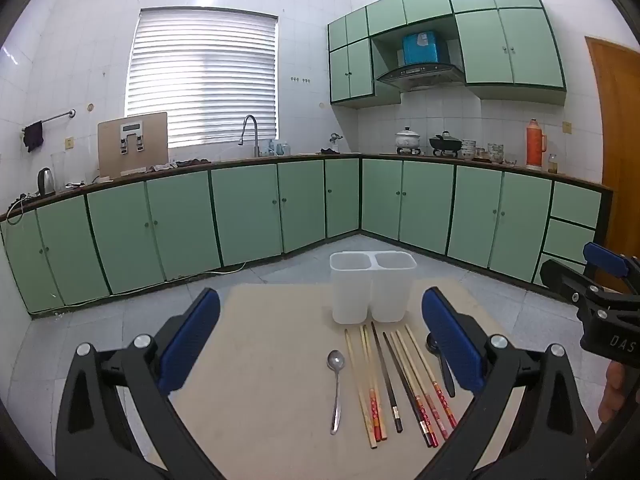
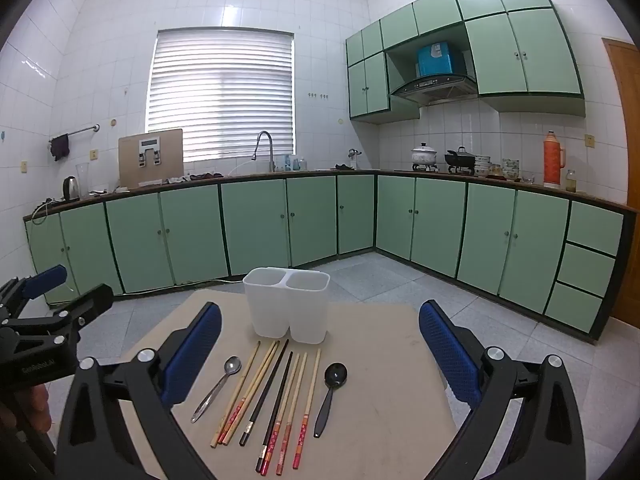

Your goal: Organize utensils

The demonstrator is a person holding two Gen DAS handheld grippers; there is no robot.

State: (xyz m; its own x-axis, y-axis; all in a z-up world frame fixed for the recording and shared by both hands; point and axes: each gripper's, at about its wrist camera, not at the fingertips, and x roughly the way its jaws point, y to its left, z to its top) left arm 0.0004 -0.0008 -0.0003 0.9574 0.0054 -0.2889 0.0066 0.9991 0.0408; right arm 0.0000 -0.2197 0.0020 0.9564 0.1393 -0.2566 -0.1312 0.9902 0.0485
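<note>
The left gripper (image 1: 320, 340) hung wide open above the table (image 1: 260, 380), holding nothing. A white two-compartment holder (image 1: 372, 288) stood at the table's far edge. Just nearer lay a metal spoon (image 1: 336, 384), chopsticks (image 1: 400, 388) and a black spoon (image 1: 444, 372), side by side.

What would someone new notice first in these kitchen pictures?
Probably the row of chopsticks on the beige table, with a metal spoon at its left end and a black spoon at its right. Just behind stands an empty white two-compartment holder, against green cabinets.

Eight chopsticks (image 2: 262, 390), two spoons (image 2: 216, 388), one holder (image 2: 286, 304)
</note>
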